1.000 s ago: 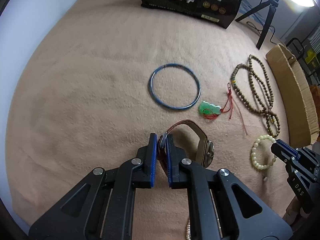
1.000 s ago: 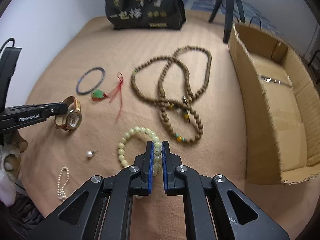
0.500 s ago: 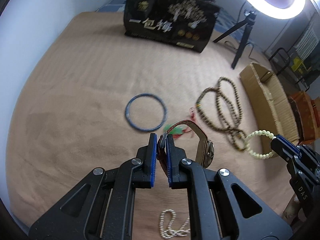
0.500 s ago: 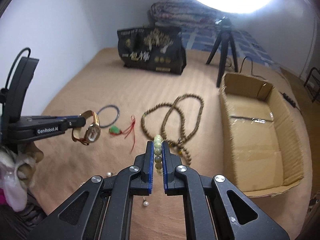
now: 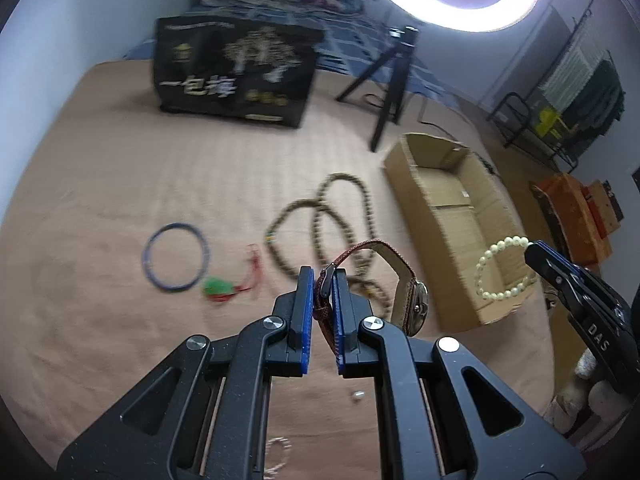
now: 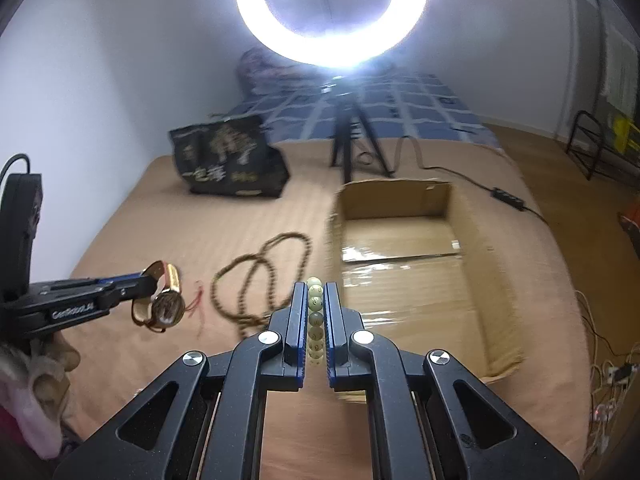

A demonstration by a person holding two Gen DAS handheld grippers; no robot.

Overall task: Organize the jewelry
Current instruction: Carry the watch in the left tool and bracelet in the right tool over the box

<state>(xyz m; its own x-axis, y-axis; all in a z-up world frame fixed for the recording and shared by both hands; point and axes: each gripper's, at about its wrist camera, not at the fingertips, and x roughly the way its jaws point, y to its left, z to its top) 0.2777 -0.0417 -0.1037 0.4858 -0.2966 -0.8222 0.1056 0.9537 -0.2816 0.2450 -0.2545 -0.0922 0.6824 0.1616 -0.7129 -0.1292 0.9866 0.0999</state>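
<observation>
My left claw [image 5: 320, 280] is nearly closed, pinching the red strap of a watch [image 5: 414, 304] that hangs in the air above the tan blanket [image 5: 100, 184]. My right claw [image 6: 314, 296] is just as narrow, clamped on a pale bead bracelet [image 6: 315, 312] raised near the front edge of the cardboard box [image 6: 400, 248]. On the blanket beyond lie a brown bead necklace [image 5: 332, 216], a blue bangle [image 5: 176, 258] and a green pendant [image 5: 218, 286]. A black bag [image 5: 234, 70] stands toward the far edge.
</observation>
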